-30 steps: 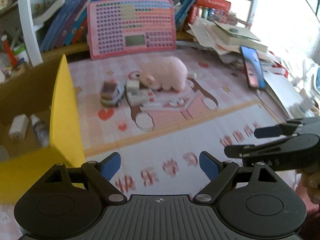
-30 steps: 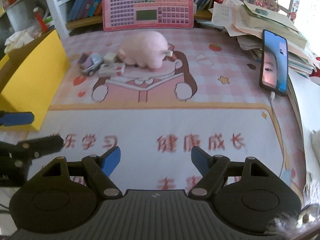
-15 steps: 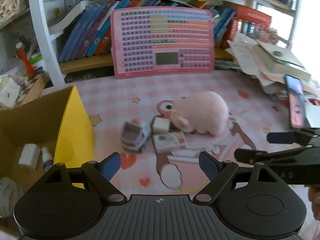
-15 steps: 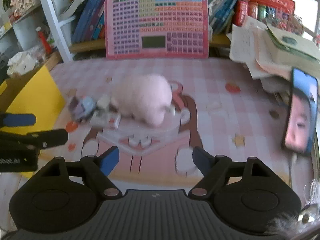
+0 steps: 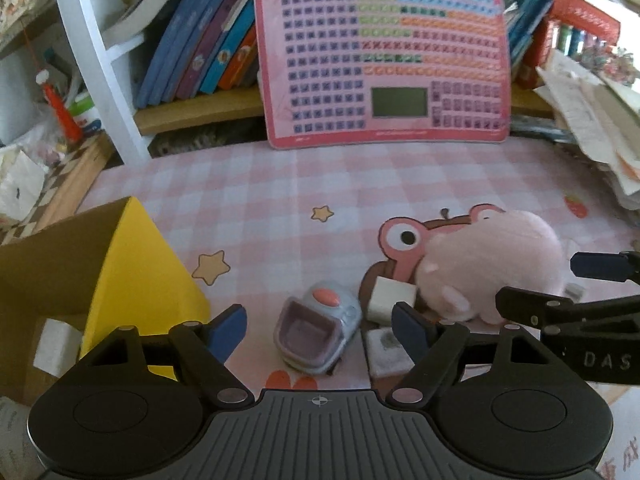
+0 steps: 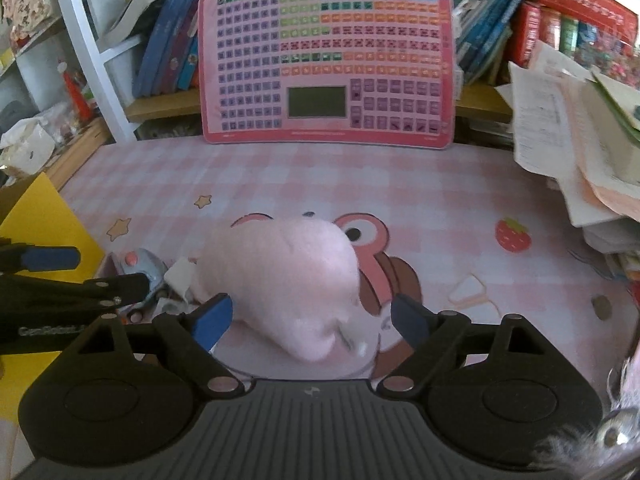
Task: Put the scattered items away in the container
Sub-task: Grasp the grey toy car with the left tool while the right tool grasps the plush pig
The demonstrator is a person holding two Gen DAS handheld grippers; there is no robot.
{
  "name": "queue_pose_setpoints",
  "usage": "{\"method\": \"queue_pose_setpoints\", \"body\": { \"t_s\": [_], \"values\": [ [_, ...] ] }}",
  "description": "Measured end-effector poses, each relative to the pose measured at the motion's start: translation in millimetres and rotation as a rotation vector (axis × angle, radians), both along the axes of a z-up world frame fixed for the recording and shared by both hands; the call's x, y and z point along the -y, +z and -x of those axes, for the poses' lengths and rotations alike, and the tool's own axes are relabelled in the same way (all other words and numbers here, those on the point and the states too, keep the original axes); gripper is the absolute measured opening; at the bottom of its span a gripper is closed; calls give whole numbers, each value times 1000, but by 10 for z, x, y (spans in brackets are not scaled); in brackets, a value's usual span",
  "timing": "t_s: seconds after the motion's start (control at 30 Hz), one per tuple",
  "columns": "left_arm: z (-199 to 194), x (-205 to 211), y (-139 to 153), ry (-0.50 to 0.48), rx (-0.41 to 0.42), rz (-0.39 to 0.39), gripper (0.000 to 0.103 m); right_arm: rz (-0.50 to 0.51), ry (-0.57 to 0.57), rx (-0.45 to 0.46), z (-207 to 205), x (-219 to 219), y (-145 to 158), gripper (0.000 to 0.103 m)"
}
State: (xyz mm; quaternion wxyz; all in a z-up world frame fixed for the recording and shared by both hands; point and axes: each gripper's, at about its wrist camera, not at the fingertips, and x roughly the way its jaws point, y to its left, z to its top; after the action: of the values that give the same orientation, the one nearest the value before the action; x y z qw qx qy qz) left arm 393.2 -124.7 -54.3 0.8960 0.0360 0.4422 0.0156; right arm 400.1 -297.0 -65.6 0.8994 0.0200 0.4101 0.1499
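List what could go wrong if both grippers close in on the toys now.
1. The left gripper frames the toy car, but the white cube and white packet lie close by its right finger; closing may knock them.
2. The right gripper, open around the pink plush, sits close beside the left; they may collide.
3. The plush is soft and could slip.

Pink plush toy (image 6: 288, 280) between spread fingers (image 6: 210, 316)
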Motion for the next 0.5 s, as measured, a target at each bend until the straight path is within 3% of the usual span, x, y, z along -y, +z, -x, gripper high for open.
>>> {"method": "queue_pose_setpoints", "body": {
  "t_s": [0.27,0.5],
  "values": [
    [-165,-10,-167,23,-63,8,64,-10,46,-21,-145,-116,-139,91],
    [-204,-38,-203,26,-66,61,52,-37,55,-35,-206,-116,-210,89]
  ]
}}
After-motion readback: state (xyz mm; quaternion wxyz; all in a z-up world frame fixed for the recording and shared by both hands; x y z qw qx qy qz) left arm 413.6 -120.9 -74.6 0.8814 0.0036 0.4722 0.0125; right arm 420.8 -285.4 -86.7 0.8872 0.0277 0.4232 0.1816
